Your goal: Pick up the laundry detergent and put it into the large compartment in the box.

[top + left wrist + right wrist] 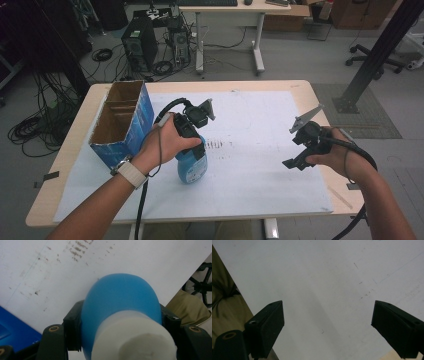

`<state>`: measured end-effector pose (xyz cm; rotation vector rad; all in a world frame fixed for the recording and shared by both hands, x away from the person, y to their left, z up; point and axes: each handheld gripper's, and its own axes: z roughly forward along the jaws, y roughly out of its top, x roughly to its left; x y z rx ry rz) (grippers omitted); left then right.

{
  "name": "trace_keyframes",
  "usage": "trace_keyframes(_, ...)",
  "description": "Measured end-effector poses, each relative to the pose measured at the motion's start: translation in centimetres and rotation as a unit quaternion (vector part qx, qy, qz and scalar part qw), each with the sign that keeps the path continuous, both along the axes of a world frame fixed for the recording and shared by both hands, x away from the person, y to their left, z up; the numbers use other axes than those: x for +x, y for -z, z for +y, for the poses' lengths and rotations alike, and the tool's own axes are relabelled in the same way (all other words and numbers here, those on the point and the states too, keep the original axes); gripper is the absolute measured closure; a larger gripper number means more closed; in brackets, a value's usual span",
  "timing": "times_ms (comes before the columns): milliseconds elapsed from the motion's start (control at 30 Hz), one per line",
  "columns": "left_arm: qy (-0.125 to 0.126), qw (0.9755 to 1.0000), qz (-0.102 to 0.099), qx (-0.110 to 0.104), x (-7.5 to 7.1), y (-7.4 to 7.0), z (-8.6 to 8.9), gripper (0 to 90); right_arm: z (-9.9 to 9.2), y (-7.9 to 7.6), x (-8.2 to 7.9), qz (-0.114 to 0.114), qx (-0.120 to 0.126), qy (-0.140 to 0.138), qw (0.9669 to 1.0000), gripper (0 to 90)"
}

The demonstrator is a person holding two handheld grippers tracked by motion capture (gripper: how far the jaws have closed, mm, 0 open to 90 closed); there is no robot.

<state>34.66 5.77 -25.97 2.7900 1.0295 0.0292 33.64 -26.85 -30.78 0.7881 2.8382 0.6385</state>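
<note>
Up close, a person sits at a light wooden tabletop (300,87) covered by a large white sheet (260,150), holding a black gripper in each hand. The left gripper (197,150) points down over the middle of the sheet, and its jaws are clamped on either side of a blue bottle (191,167) with a white cap. In the left gripper view the bottle (120,302) sits between the two black jaws, its white cap (132,337) nearest the camera and its rounded blue body beyond, above the scuffed white sheet (50,270). From the high view the bottle stands upright on or just above the sheet; I cannot tell whether it touches.

The right gripper (295,162) is held well apart from the bottle, near the right edge of the sheet. In the right gripper view its jaws stand wide apart with nothing between them, only the white sheet (324,290) below.

An open cardboard box (122,122) with blue sides stands at the left of the tabletop, near the left hand (165,142). Its inside shows cardboard dividers. A watch with a pale strap (131,172) is on the left wrist.
</note>
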Motion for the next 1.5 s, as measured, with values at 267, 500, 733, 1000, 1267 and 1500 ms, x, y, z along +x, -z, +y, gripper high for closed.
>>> trace_keyframes(267,-0.017,0.9998,-0.004,0.003,0.0,-0.8,0.5,37.2,-0.1,0.1,-0.1,0.000,0.000,0.001,1.0000,11.1)
trace_keyframes(500,-0.026,0.9996,-0.009,0.005,0.0,-1.5,0.8,37.2,-0.1,0.0,-0.1,-0.001,0.000,0.000,1.0000,11.1)
trace_keyframes(733,-0.033,0.9994,-0.012,0.005,-0.1,-2.5,1.2,37.2,0.0,-0.1,-0.1,-0.003,0.001,-0.001,1.0000,11.1)
trace_keyframes(1000,-0.046,0.9988,-0.018,0.007,-0.2,-3.9,1.6,37.2,-0.1,0.1,-0.1,-0.001,0.001,0.000,1.0000,11.1)
trace_keyframes(1267,-0.056,0.9983,-0.017,0.002,-0.4,-5.1,2.1,37.2,-0.1,-0.1,0.0,-0.004,0.003,0.000,1.0000,11.1)
trace_keyframes(1500,-0.067,0.9975,-0.019,0.002,-0.6,-6.1,2.5,37.3,-0.1,-0.2,0.0,-0.005,0.002,-0.002,1.0000,11.1)
